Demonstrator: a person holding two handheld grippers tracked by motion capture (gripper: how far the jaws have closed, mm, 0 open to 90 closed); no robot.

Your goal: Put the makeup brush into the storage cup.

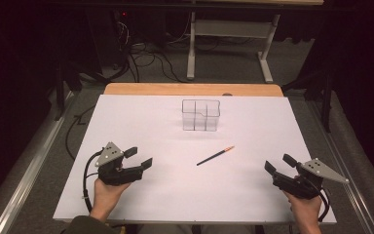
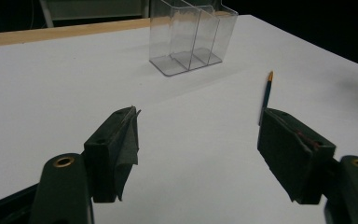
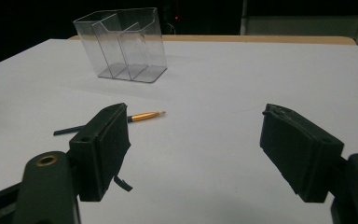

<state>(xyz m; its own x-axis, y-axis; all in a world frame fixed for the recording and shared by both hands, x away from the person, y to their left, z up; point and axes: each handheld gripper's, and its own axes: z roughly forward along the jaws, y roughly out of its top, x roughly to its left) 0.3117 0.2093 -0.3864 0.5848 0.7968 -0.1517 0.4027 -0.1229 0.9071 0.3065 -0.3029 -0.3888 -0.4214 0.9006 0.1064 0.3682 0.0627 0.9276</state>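
left gripper (image 1: 140, 157): jaws wide, empty, near the table's (image 1: 141, 204) left front corner | right gripper (image 1: 278, 163): jaws wide, empty, near right front corner | brush (image 1: 215, 155): flat mid-surface, between both grippers | clear divided container (image 1: 201, 115): upright toward far edge

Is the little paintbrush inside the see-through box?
No, the paintbrush lies flat on the white table, apart from the clear box, which stands empty.
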